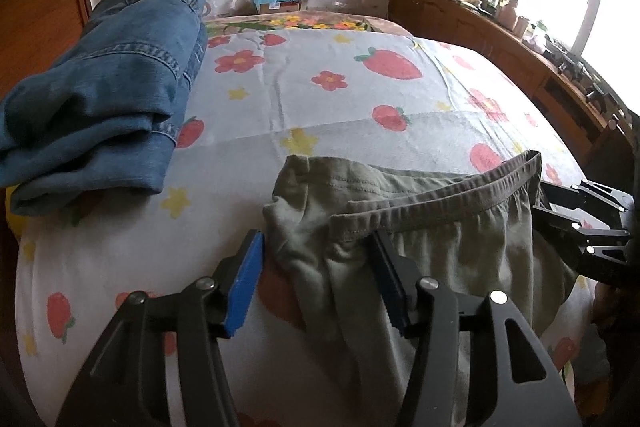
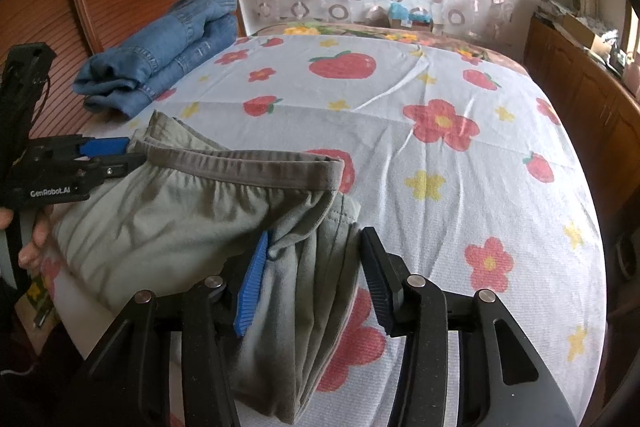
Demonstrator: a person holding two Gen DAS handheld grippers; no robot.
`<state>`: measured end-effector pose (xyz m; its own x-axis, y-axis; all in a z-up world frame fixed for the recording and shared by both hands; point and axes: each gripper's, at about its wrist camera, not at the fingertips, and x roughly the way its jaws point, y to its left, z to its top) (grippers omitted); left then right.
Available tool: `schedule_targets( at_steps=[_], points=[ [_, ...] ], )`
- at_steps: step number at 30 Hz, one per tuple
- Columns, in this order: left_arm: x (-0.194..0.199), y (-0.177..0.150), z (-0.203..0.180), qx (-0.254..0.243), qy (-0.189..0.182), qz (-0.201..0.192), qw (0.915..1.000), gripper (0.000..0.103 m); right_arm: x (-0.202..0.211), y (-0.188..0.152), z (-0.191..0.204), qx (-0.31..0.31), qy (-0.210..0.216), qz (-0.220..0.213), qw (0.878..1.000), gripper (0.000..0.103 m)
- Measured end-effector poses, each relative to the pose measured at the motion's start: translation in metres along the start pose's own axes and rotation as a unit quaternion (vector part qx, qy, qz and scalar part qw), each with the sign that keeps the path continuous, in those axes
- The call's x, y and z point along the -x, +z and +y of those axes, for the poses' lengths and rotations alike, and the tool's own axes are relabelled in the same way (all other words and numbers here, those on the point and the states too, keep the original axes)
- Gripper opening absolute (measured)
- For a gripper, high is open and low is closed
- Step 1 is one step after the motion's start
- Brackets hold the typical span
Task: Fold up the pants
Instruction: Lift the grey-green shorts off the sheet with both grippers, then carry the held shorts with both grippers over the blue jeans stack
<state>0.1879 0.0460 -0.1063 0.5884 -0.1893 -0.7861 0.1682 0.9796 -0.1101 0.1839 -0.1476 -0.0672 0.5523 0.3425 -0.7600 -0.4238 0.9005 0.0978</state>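
Note:
Olive green pants (image 1: pixel 440 239) (image 2: pixel 160 219) lie folded on the flowered bed sheet (image 1: pixel 340 99), elastic waistband up and toward the headboard. My left gripper (image 1: pixel 316 263) stands open astride their left edge: the blue pad is clear of the cloth and the dark finger rests on the fabric. From the right wrist view the left gripper (image 2: pixel 120 155) sits at the waistband's left end. My right gripper (image 2: pixel 312 267) has bunched folds of the pants' right edge filling the gap between its pads. The right gripper (image 1: pixel 538 201) also shows at the pants' right side.
Folded blue jeans (image 1: pixel 112 99) (image 2: pixel 168 55) lie at the bed's far left by the wooden panel. A small box (image 1: pixel 276 1) sits at the headboard. A cluttered wooden cabinet (image 1: pixel 520 59) runs under the window on the right. A person's hand (image 2: pixel 36 235) holds the left gripper.

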Motion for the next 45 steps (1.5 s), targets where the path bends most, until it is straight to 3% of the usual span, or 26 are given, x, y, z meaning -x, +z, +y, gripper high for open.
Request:
schedule_targets(
  at_steps=[9,17,20,34,45],
  points=[
    [0.003,-0.001,0.005,0.013,-0.032,-0.011,0.9993,0.05,-0.001,0.0,0.0,0.003,0.021,0.001,1.0,0.025],
    [0.008,-0.006,0.001,0.018,-0.06,-0.017,0.9979,0.014,-0.001,0.001,0.0,0.002,0.039,0.004,0.999,0.015],
    [0.018,-0.009,0.001,0.024,-0.064,-0.035,0.9971,0.01,0.001,0.001,0.002,0.003,0.037,-0.002,0.999,0.013],
    [0.097,0.001,-0.014,0.015,-0.069,-0.142,0.9874,0.009,0.059,0.015,0.022,0.015,0.03,-0.089,0.995,0.012],
    [0.14,0.018,-0.011,-0.002,-0.056,-0.19,0.9803,0.009,0.103,0.046,0.039,0.046,0.023,-0.146,0.988,0.012]
  ],
)
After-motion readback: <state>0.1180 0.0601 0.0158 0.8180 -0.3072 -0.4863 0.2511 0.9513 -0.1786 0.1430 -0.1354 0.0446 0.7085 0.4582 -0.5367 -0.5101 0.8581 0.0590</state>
